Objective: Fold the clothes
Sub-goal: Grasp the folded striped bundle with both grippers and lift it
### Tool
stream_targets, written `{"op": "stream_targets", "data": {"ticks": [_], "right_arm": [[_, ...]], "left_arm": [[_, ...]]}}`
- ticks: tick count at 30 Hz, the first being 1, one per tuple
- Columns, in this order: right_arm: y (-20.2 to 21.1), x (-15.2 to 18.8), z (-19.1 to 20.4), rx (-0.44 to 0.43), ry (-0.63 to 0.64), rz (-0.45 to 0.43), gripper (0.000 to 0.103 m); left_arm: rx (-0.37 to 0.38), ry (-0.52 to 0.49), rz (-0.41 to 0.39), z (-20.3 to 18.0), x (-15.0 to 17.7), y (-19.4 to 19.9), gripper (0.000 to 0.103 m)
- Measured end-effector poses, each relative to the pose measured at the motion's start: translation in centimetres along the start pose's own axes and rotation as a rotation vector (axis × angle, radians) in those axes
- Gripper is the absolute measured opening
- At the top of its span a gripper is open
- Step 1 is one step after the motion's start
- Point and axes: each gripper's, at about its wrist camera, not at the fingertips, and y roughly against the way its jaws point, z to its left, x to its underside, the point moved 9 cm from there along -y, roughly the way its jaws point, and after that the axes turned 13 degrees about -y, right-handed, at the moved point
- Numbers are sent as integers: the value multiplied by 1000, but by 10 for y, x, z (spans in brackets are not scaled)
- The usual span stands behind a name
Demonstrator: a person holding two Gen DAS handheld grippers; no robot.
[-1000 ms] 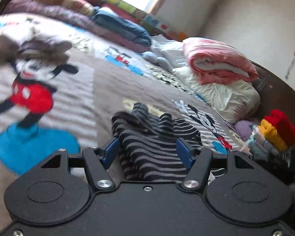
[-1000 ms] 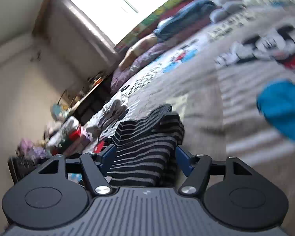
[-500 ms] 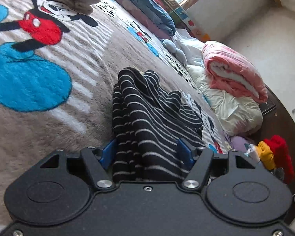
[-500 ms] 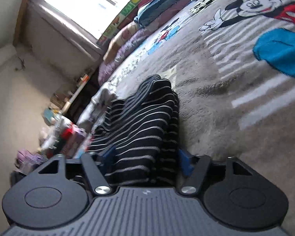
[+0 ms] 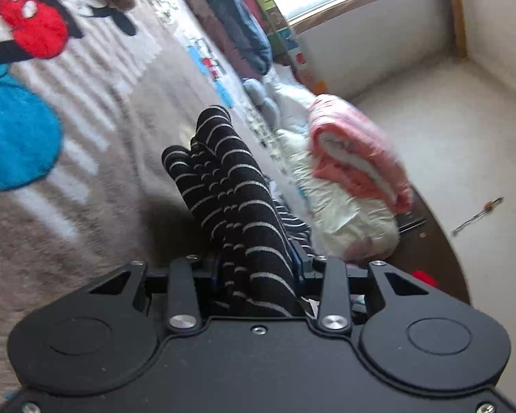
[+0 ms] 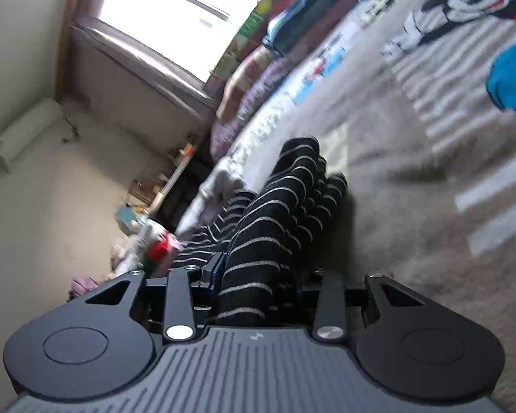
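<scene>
- My left gripper is closing its jaws on the striped garment; the bunched cloth fills the gap and both blue pads press into it.
- From that gripper the garment runs straight ahead in a rumpled ridge, resting on the bed.
- Ahead and to the right of my left gripper sits a pink blanket on a white bundle, near the bed's edge.
- Far ahead on the left, the blanket's red-and-black cartoon mouse.
- My right gripper is closing too, pinching another bunch of the same striped garment; cloth is packed between the pads.
- Beyond that gripper the garment lies forward on the bed, with more stripes spilling off to the left.
- Up ahead, a bright window; folded bedding lines the far side of the bed.
- Left of my right gripper, blurred clutter I can't make out.
</scene>
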Motion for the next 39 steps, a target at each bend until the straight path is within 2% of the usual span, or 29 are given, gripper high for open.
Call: {"op": "stream_targets", "data": {"ticks": [5, 9, 13, 16, 21, 28, 32, 39], "right_arm": [[17, -22, 13, -95, -5, -70, 38], [40, -49, 20, -147, 11, -168, 38], [66, -85, 18, -159, 37, -288, 38], [85, -108, 16, -156, 73, -365, 38], [118, -131, -3, -125, 98, -506, 38], [157, -152, -1, -96, 156, -637, 38], [170, -168, -2, -99, 125, -709, 38], [179, -201, 1, -41, 211, -844, 38]], "left_arm": [[71, -27, -20, -29, -17, -17, 34], [134, -101, 18, -55, -31, -56, 34], [204, -170, 66, -79, -46, -104, 34], [270, -222, 92, -97, -51, -139, 35], [350, -251, 130, -123, -52, -183, 34], [410, -276, 183, -165, -57, -222, 34], [439, -324, 210, -185, -63, -244, 34], [506, -352, 188, -194, -76, -285, 34]]}}
